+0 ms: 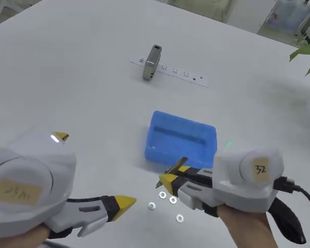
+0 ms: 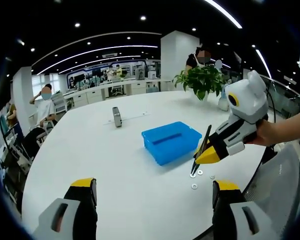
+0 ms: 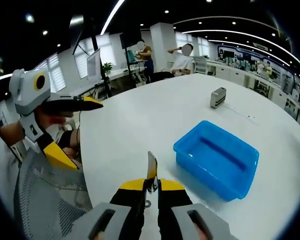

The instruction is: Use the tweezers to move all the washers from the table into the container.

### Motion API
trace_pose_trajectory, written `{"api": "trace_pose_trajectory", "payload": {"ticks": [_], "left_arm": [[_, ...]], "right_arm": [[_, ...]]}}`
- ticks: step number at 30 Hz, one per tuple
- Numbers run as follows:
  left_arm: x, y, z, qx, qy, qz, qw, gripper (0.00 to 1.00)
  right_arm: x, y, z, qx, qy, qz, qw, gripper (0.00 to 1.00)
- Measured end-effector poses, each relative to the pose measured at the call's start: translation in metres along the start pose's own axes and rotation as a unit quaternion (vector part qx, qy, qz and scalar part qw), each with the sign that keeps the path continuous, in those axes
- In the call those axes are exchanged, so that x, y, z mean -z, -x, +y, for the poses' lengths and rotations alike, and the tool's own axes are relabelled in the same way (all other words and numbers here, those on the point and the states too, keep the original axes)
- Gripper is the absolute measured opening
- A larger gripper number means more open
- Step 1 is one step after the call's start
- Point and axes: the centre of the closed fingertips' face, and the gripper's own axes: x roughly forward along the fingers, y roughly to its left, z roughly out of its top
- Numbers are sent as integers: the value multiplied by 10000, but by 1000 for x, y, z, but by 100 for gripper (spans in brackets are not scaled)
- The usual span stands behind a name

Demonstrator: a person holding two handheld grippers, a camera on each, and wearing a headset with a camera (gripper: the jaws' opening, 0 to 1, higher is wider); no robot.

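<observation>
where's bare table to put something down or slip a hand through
Bare table lies between the power strip and the blue container, and all along the container's left, toward the left gripper. Crowded: the container's near edge, where the washers lie under the right gripper and its tweezers.

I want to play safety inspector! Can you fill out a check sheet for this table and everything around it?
Surface: white table, looks clean.
Job's things: four washers lie on the table, near the blue container, which looks empty; tweezers are in the right gripper.
Clutter: grey block at one end of a white socket strip.
Grippers: right gripper shut on the tweezers; left gripper open, holding nothing.
Cables: black cable at the back of the right gripper.
Surroundings: leafy plant, people further back, ceiling lights.
</observation>
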Motion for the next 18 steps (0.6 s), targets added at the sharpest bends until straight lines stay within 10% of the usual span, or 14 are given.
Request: {"api": "trace_pose_trajectory", "payload": {"ticks": [18], "left_arm": [[1, -3, -1, 27, -81, 15, 10000, 98]], "right_arm": [[25, -14, 5, 16, 124, 290, 9995, 5]]}}
